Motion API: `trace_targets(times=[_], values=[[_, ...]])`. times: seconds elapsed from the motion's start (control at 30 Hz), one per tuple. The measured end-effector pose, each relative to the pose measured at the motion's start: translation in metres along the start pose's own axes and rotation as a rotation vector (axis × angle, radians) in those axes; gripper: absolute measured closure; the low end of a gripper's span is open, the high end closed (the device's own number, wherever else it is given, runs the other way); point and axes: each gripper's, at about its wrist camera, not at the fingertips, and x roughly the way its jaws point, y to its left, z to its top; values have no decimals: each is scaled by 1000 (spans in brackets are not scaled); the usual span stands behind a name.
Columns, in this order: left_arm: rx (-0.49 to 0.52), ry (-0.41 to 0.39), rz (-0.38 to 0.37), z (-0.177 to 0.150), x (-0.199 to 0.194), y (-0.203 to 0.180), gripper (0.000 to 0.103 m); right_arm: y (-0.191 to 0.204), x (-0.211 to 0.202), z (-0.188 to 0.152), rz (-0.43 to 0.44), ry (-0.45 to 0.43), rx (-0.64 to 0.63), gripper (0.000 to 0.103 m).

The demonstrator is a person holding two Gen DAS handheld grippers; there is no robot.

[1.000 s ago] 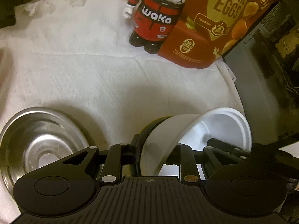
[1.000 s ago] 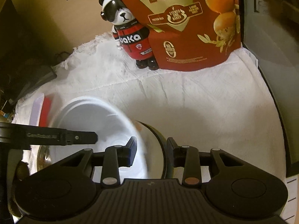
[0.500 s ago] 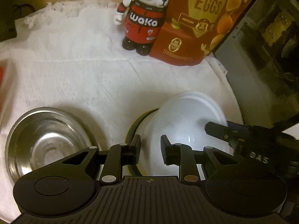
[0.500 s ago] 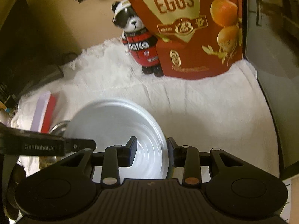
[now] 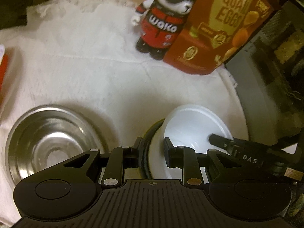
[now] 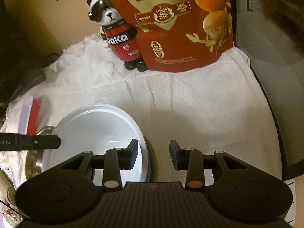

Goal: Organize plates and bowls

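My left claw (image 5: 152, 152) clamped the white bowl (image 5: 190, 125), jaws just easing wider. The dark plate (image 5: 147, 144) beneath it was mostly hidden. My right claw (image 6: 153, 152) straddled the bowl's rim, unclamped.

White cloth (image 5: 98, 79) covers tabletop. On it: steel bowl (image 5: 51, 144), dark-rimmed plate (image 5: 147, 152) under white bowl (image 5: 191, 129), bear figurine (image 5: 163, 24), red quail-egg pouch (image 5: 214, 30).

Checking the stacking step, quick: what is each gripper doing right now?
Left gripper: closed on the white bowl's rim and the dark bowl under it.
Right gripper: open, astride the white bowl's rim, outer finger clear of it.
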Motion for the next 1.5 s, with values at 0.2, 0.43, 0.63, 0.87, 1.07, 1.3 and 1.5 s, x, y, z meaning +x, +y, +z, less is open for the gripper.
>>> trace_targets(times=[0.2,0.43,0.63,0.87,1.07,1.3,1.5], values=[[-24,26,8,-6,9,9,76,2,7,-4,14,29,-6,68],[-52,27,-61,-14,-10,20,77,10,-11,-6,-17,-2,-60,68],[-174,-129,-29,-18,-71,79,77,37,-61,12,-17,-164,-121,66],[-324,-182,160,-41,-101,165,77,124,-59,0,207,-103,-197,66],[-341,-118,123,-53,-82,201,77,195,-20,-47,247,67,-213,66],[-257,-65,139,-52,-51,207,72,203,5,-66,80,90,-74,66],[-218,1,80,-46,-29,213,75,194,25,-77,13,121,70,65]])
